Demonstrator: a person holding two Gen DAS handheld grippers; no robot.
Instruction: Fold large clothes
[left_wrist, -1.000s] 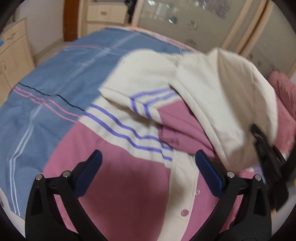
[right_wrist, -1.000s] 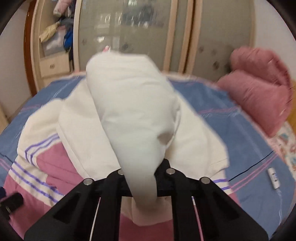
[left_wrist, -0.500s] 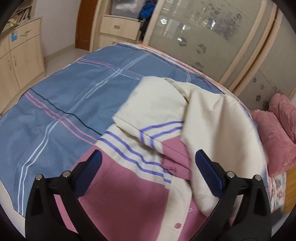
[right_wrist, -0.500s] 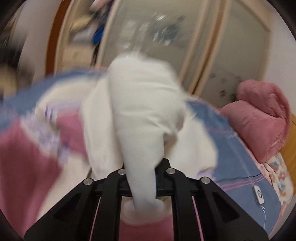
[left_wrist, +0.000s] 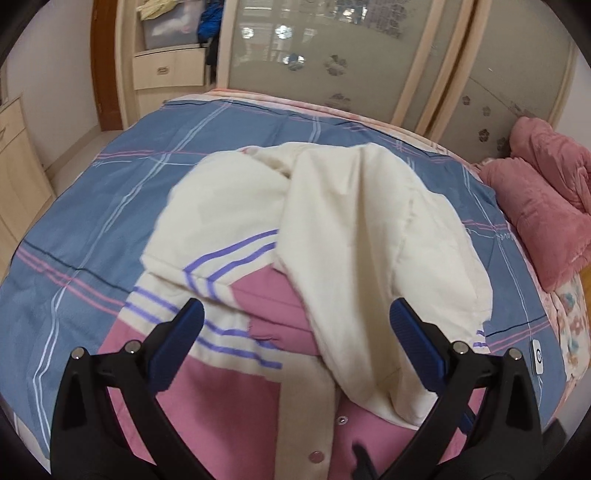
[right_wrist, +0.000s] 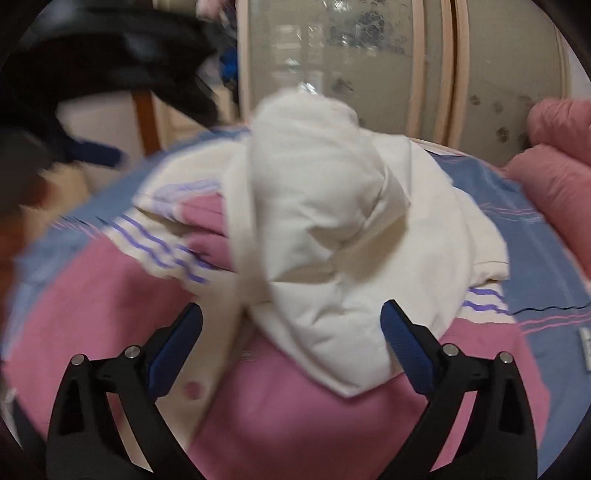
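Closest to the lens, the left gripper (left_wrist: 295, 332) has its blue-padded fingers spread wide and holds nothing; the right gripper (right_wrist: 291, 336) is likewise spread, its fingers either side of the cream sleeve (right_wrist: 317, 258) without pinching it. The jacket (left_wrist: 229, 406) lies flat on the bed directly under both tools, its pink body nearest, with a cream button placket (left_wrist: 306, 417) running up the middle.

The sleeve looks padded and springy, and it sits as a rounded, bunched hump, not as a flat layer. With no grip on it, the likely trouble is that it slumps or rolls off the chest towards the right edge, undoing the fold. A second risk: the other sleeve, folded in at the left with its purple stripes (left_wrist: 229, 266), sits partly under this hump, so any tug on one could drag the other askew. The snaps (left_wrist: 314, 457) could also catch a fingertip during smoothing.

The fabric reads as soft, matte and quilted, thick enough to resist a crisp crease. Beyond it the blue plaid bedspread (left_wrist: 110, 206) is smooth and taut, and a plush pink blanket (left_wrist: 543, 214) is heaped at the far right
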